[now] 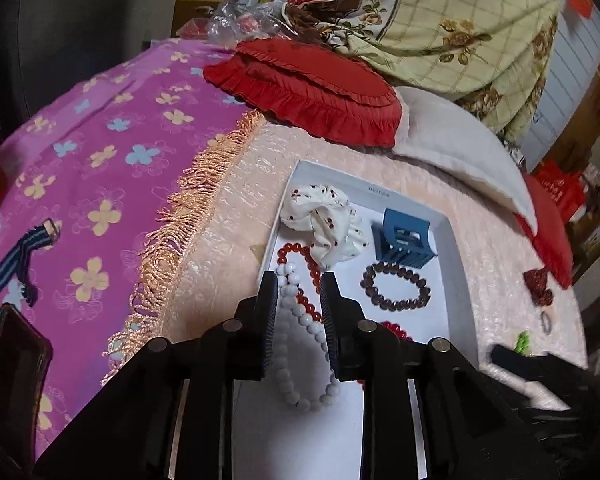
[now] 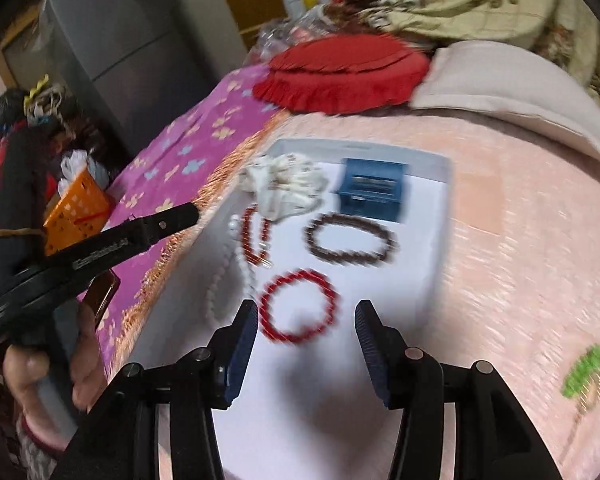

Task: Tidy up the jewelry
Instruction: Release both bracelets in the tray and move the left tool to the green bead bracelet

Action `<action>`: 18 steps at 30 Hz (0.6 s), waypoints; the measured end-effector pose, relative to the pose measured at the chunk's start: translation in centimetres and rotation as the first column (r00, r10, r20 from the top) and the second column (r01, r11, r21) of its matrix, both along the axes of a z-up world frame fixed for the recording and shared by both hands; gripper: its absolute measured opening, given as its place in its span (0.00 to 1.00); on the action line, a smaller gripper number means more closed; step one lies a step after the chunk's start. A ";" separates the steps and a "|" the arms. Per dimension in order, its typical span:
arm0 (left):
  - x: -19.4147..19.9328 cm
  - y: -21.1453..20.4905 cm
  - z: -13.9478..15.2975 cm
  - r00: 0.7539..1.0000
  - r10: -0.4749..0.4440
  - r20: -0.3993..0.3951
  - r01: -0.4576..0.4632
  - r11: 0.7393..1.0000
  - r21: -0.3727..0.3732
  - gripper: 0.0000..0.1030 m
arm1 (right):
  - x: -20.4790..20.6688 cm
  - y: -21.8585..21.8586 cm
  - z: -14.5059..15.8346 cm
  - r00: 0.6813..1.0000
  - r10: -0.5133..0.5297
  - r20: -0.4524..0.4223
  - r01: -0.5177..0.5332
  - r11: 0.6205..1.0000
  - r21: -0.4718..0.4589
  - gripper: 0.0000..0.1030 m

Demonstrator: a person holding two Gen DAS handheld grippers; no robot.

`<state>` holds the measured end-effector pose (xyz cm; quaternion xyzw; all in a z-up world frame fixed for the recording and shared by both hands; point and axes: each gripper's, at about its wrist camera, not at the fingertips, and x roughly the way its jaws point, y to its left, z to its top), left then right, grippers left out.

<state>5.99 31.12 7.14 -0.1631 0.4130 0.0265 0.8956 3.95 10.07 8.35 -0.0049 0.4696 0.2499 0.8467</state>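
1. The left gripper (image 1: 299,280) has matte black linkage arms, round silver pivot pins and dark blue ribbed pads (image 1: 271,320).
2. The right gripper (image 2: 306,312) looks alike.
3. The bare-skinned hand (image 2: 56,364) wears a patterned cuff.

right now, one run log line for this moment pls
left gripper: open over white bead bracelet | right gripper: open, empty, near red bracelet | white tray: holds jewelry

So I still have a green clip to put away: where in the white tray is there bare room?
The white tray is bare at its near end, below the red bracelet, and along its right wall beside the brown bracelet. Its far-left corner is crowded: scrunchie, white bead strand, orange-red beads.
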 end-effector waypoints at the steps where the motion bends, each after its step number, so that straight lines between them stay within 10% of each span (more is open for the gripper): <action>1: -0.2 -0.5 0.0 1.000 -0.003 0.003 0.003 1.000 0.021 0.20 | -0.6 -1.6 0.2 1.000 -0.019 0.005 0.019 1.000 0.000 0.47; 18: -8.1 -14.4 1.8 0.976 -0.216 0.033 0.213 0.974 0.077 0.20 | -10.7 -31.2 -1.2 0.873 -0.488 -0.016 0.488 0.873 0.008 0.47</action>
